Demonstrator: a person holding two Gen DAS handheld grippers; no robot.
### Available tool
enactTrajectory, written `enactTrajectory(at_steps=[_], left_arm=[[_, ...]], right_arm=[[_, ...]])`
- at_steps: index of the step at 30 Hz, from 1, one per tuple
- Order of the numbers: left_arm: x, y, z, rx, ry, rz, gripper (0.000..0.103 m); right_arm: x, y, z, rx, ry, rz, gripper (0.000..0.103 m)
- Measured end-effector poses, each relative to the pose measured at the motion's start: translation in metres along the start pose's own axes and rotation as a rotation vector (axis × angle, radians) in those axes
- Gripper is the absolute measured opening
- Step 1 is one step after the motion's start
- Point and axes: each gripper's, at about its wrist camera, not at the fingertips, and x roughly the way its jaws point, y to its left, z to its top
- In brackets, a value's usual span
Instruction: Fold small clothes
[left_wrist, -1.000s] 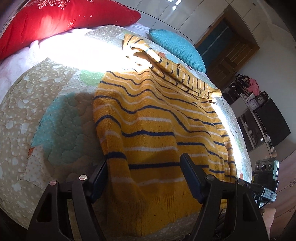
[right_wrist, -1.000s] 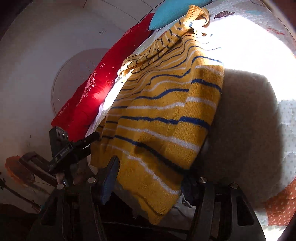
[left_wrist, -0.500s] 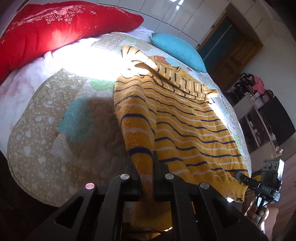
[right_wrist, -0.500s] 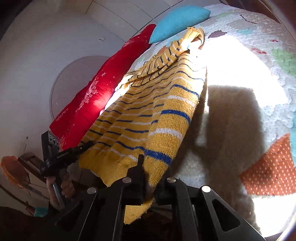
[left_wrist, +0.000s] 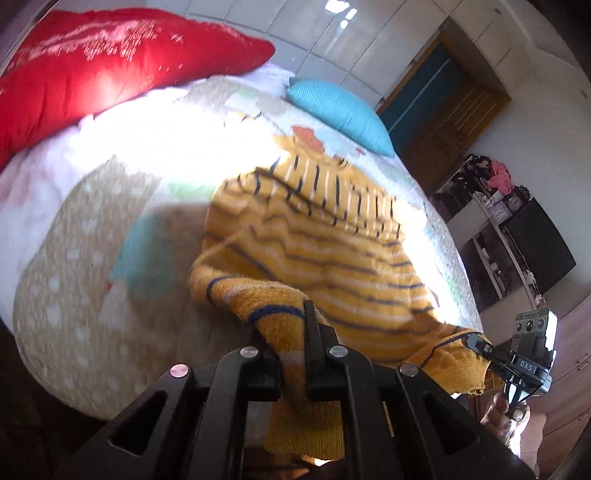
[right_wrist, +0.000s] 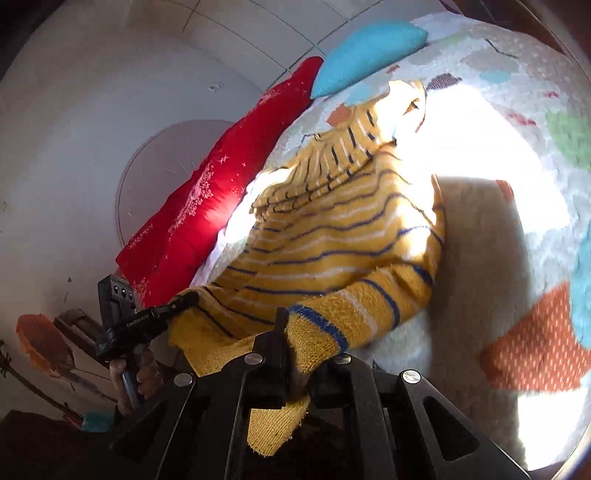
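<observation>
A yellow knitted sweater (left_wrist: 332, 258) with navy and white stripes lies on the quilted bed, its folded sleeves across the far end. My left gripper (left_wrist: 293, 332) is shut on one corner of the sweater's hem and holds it lifted above the quilt. My right gripper (right_wrist: 295, 347) is shut on the other hem corner; the sweater (right_wrist: 332, 236) bunches and arches between the two. Each gripper shows in the other's view: the right one (left_wrist: 480, 345) at the lower right, the left one (right_wrist: 177, 306) at the lower left. The hem edge hangs below both sets of jaws.
A patchwork quilt (left_wrist: 74, 236) covers the bed. A red pillow (left_wrist: 110, 62) and a turquoise cushion (left_wrist: 340, 110) lie at the head. A wooden door (left_wrist: 450, 122) and dark shelves (left_wrist: 517, 240) with clutter stand beyond the bed's right side. Strong sunlight washes out part of the quilt (right_wrist: 480, 155).
Both grippers went from open around the hem to shut on it a second ago. Since then they have lifted the hem and carried it toward the collar end, so the body bunches up.
</observation>
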Motion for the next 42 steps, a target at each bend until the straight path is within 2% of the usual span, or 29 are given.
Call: enactTrajectory(at_steps=[3, 6, 8, 10, 13, 15, 17, 19, 21, 22, 23, 25, 27, 29, 30, 32, 35, 39, 42], left_arm=[[0.025, -0.002, 0.054, -0.003, -0.063, 0.011, 0.008], [0.067, 0.008, 0.098, -0.078, -0.047, 0.012, 0.008], [0.093, 0.017, 0.113, -0.132, -0.018, 0.024, 0.008], [0.111, 0.024, 0.121, -0.169, 0.010, 0.003, 0.008], [0.127, 0.025, 0.133, -0.157, 0.023, 0.008, 0.008], [0.138, 0.026, 0.141, -0.160, 0.034, 0.004, 0.008], [0.153, 0.034, 0.155, -0.212, 0.051, -0.031, 0.008], [0.174, 0.048, 0.171, -0.286, 0.081, -0.081, 0.013], [0.194, 0.066, 0.182, -0.389, 0.106, -0.148, 0.017], [0.202, 0.074, 0.184, -0.441, 0.114, -0.190, 0.020], [0.206, 0.080, 0.186, -0.483, 0.113, -0.225, 0.026], [0.209, 0.088, 0.190, -0.535, 0.086, -0.280, 0.035], [0.206, 0.092, 0.195, -0.562, 0.048, -0.313, 0.053], [0.200, 0.097, 0.199, -0.588, 0.007, -0.322, 0.061], [0.198, 0.099, 0.202, -0.599, -0.008, -0.309, 0.066], [0.192, 0.105, 0.208, -0.605, -0.046, -0.230, 0.070], [0.187, 0.109, 0.216, -0.579, -0.041, -0.118, 0.070], [0.166, 0.094, 0.210, -0.438, -0.024, -0.019, 0.070], [0.147, 0.074, 0.193, -0.267, -0.004, 0.061, 0.076]], right_arm=[[0.008, 0.010, 0.051, -0.053, -0.074, -0.008, 0.009], [0.032, 0.011, 0.099, -0.048, -0.125, -0.035, 0.009], [0.050, 0.007, 0.122, -0.036, -0.133, -0.075, 0.009], [0.065, -0.002, 0.139, -0.003, -0.119, -0.082, 0.009], [0.086, -0.013, 0.158, 0.024, -0.091, -0.101, 0.009], [0.098, -0.025, 0.174, 0.050, -0.071, -0.093, 0.010], [0.113, -0.043, 0.192, 0.108, -0.055, -0.063, 0.012], [0.131, -0.068, 0.212, 0.195, -0.033, -0.027, 0.015], [0.146, -0.097, 0.225, 0.304, -0.036, -0.002, 0.041], [0.151, -0.110, 0.229, 0.360, -0.049, 0.010, 0.046], [0.155, -0.122, 0.233, 0.415, -0.072, 0.018, 0.046], [0.156, -0.140, 0.235, 0.496, -0.125, 0.030, 0.054], [0.156, -0.149, 0.238, 0.528, -0.161, 0.033, 0.056], [0.156, -0.151, 0.240, 0.517, -0.171, 0.008, 0.057], [0.156, -0.150, 0.241, 0.504, -0.170, -0.011, 0.058], [0.155, -0.149, 0.245, 0.480, -0.169, -0.048, 0.060], [0.148, -0.147, 0.252, 0.444, -0.175, -0.140, 0.064], [0.115, -0.133, 0.250, 0.357, -0.185, -0.206, 0.068], [0.081, -0.116, 0.235, 0.249, -0.151, -0.276, 0.074]])
